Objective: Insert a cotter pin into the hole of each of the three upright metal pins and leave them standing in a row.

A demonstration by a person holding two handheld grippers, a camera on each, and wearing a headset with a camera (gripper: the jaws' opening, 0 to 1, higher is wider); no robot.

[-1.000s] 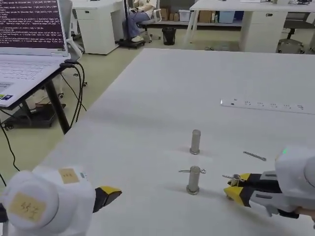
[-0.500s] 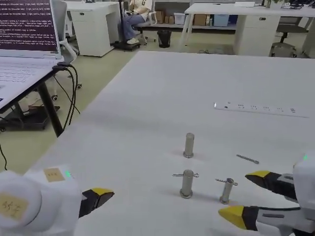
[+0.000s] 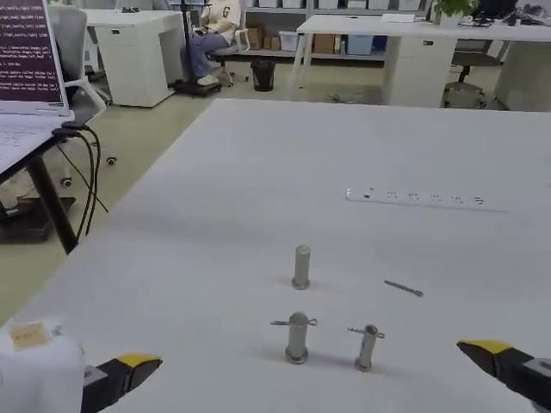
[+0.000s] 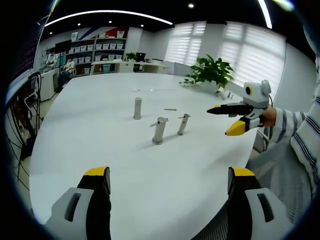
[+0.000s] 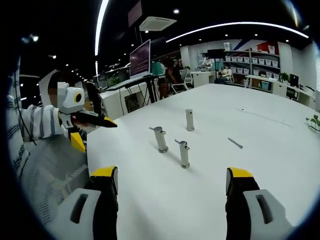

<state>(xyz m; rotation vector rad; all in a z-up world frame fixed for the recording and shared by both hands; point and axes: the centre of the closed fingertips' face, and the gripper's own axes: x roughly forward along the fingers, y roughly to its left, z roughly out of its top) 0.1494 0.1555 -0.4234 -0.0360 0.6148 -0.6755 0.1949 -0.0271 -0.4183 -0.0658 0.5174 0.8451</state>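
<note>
Three metal pins, upright on the white tabletop [image 3: 215, 215]: front-left pin [image 3: 297, 340] and front-right pin [image 3: 366, 348] side by side, with inserted cotter pins [image 3: 282, 323] crosswise through their tops; back pin [image 3: 301, 267] behind them. Loose cotter pin [image 3: 403, 288] lying flat, right of the back pin. Left gripper [image 4: 170, 172] and right gripper [image 5: 172, 172]: jaws wide apart, empty, well apart from the pins.
</note>
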